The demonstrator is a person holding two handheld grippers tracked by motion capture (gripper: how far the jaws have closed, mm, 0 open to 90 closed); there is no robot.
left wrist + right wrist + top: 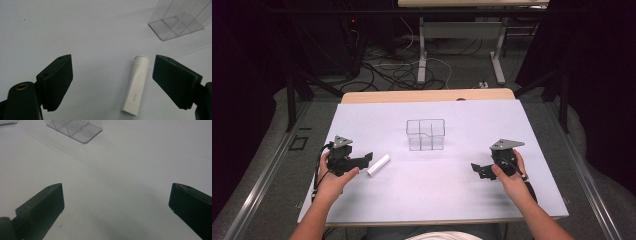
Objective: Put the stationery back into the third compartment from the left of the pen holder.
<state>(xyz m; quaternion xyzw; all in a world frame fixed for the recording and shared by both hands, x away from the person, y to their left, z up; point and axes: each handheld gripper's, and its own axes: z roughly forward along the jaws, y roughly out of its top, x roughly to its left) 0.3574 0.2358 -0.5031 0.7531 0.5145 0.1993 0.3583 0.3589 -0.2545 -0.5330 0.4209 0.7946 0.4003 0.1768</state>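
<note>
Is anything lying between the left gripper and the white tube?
Nothing visible. The white tube lies flat on the table, already between the open fingers of the left gripper, nearer one side, with bare surface around it. The clear organizer stands well beyond.

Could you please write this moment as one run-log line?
left hand-held gripper: open, around white tube, untouched | right hand-held gripper: open, nothing held | clear divided box: upright on table

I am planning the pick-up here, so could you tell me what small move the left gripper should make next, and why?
Probably ease the left gripper forward and slightly toward the white tube. Its jaws are open, and the tube lies flat between them, nearer one jaw, not yet touched.
</note>
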